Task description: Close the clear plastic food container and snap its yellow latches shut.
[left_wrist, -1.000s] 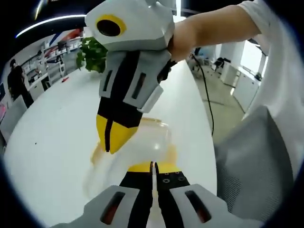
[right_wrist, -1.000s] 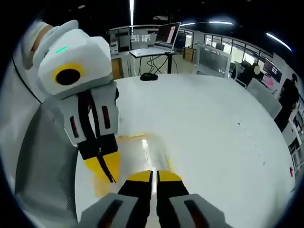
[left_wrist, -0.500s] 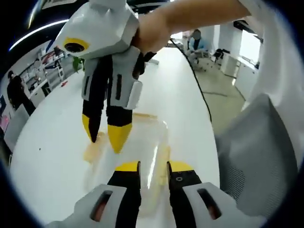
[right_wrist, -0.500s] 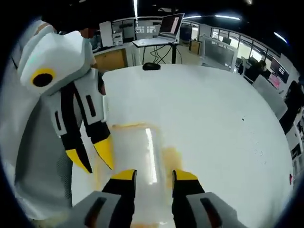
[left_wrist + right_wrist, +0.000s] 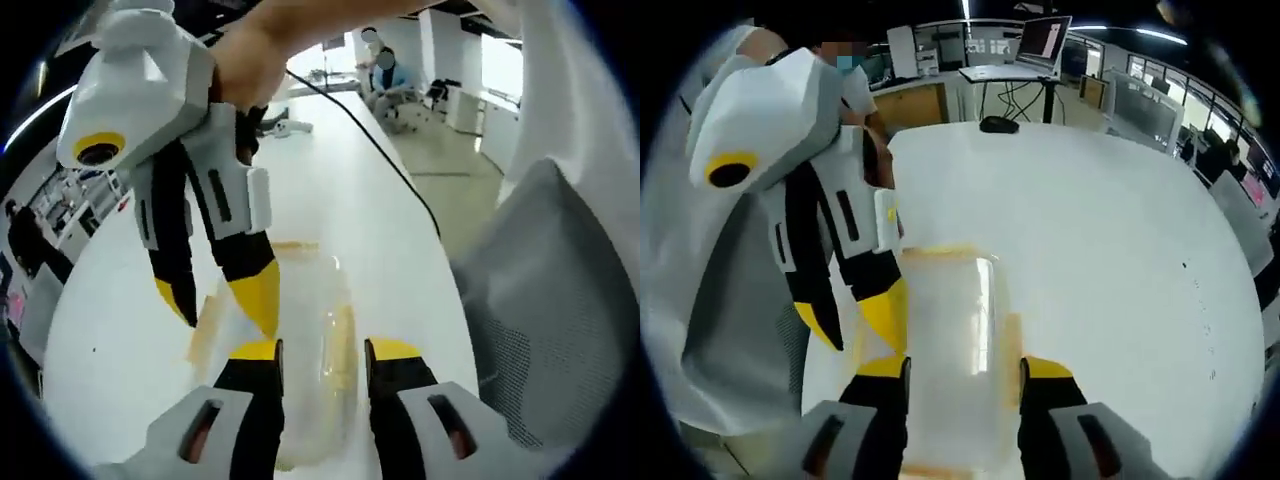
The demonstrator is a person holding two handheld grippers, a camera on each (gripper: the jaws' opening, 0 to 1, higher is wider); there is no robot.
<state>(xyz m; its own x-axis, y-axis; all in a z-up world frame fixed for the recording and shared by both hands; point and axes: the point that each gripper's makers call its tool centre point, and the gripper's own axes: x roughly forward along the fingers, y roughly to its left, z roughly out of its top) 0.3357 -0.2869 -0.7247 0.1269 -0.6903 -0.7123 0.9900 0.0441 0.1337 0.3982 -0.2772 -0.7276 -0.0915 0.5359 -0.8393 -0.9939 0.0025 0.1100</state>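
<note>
My left tongs (image 5: 322, 352) are open wide and hold nothing. My right tongs (image 5: 964, 368) are open too (nothing in them). The clear container (image 5: 952, 340) lies on the white surface (image 5: 1110, 260) right below both, with its yellow latches (image 5: 342, 345) along the sides. Far off sits a laptop (image 5: 1045, 40).

White table (image 5: 1110, 240), grey chair (image 5: 540, 290), laptop (image 5: 1042, 40), office desks.

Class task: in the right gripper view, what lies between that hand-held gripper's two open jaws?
The clear plastic food container on the white table, lid on, between the right hand-held gripper jaws.
</note>
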